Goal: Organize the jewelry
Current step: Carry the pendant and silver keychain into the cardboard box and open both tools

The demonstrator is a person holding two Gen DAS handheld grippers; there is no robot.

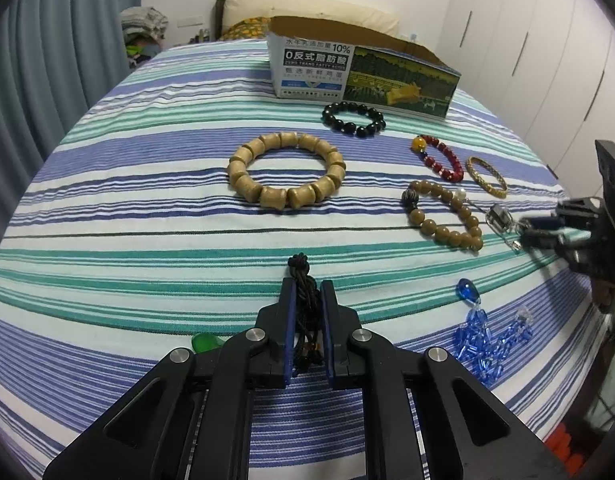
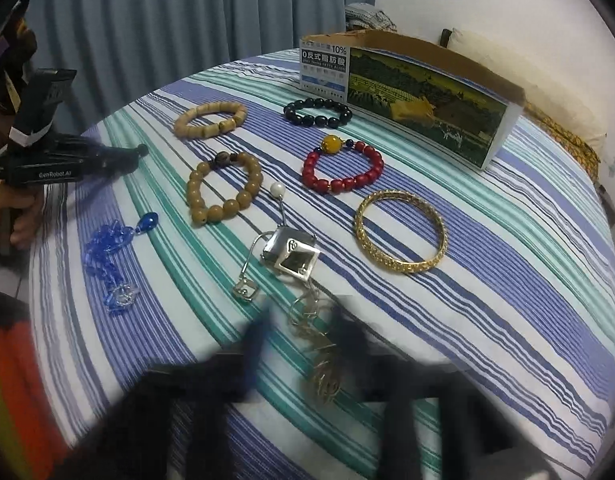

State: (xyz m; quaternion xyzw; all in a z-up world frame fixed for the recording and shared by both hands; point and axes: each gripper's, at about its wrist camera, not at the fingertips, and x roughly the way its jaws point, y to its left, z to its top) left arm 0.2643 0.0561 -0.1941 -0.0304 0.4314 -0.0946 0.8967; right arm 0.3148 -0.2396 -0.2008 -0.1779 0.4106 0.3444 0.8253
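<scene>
My left gripper (image 1: 307, 292) is shut on a black cord necklace (image 1: 305, 304) just above the striped bedspread; a green pendant (image 1: 205, 341) peeks out at its left. It also shows in the right wrist view (image 2: 141, 151). My right gripper (image 2: 303, 324) is blurred, its fingers spread around a silver chain necklace (image 2: 307, 312) with a square pendant (image 2: 293, 254). Lying on the bed are a big wooden bracelet (image 1: 285, 170), a black bead bracelet (image 1: 353, 118), a red bead bracelet (image 2: 343, 170), a gold bangle (image 2: 401, 236), a tan bead bracelet (image 2: 223, 188) and a blue crystal necklace (image 2: 111, 248).
An open cardboard box (image 1: 363, 72) stands at the far side of the bed, behind the bracelets. Pillows (image 1: 307, 10) lie beyond it. A curtain (image 1: 47, 80) hangs at the left and a white wardrobe (image 1: 547, 60) stands at the right.
</scene>
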